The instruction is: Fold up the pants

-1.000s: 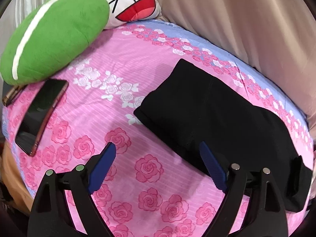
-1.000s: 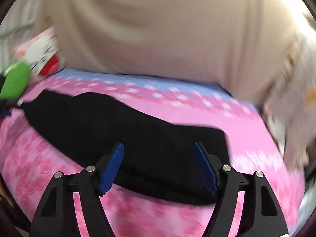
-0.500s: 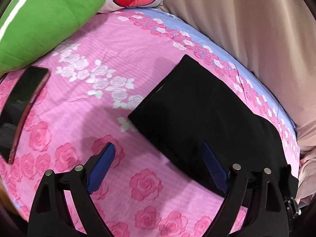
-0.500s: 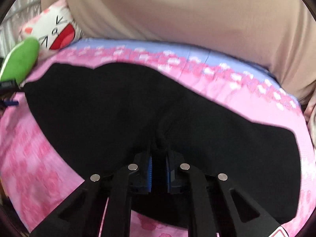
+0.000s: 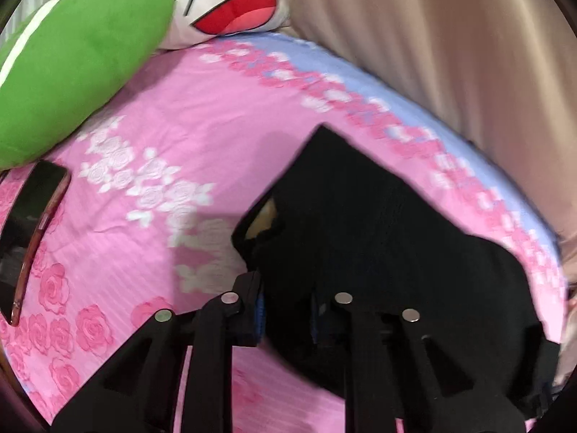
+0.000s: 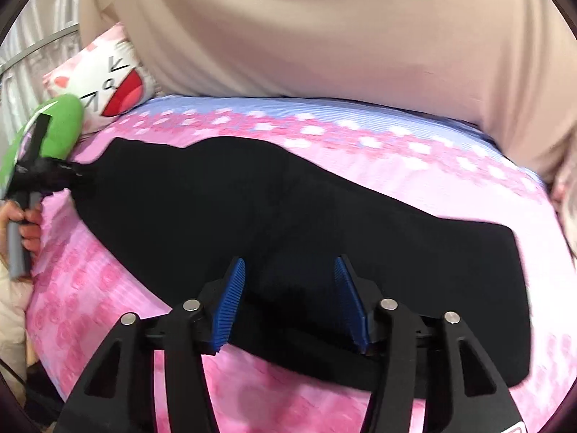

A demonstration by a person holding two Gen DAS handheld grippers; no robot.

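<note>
Pants (image 5: 378,238): the left gripper (image 5: 286,315), open a moment ago, now pinches their corner; the right gripper (image 6: 290,297) is opening above them after its pinch, ready to regrip.

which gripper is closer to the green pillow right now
Left. The left gripper is closing on the pants' end nearest the green pillow. The right gripper, jaws opening, is over the pants' middle, farther away.

A bed (image 5: 223,115) with a pink rose-print sheet and a pale blue border filled the middle of the frame. A beige curtain (image 5: 450,43) hung at upper right; a green cushion (image 5: 75,57) and a white cartoon pillow (image 5: 230,3) lay at upper left.
</note>
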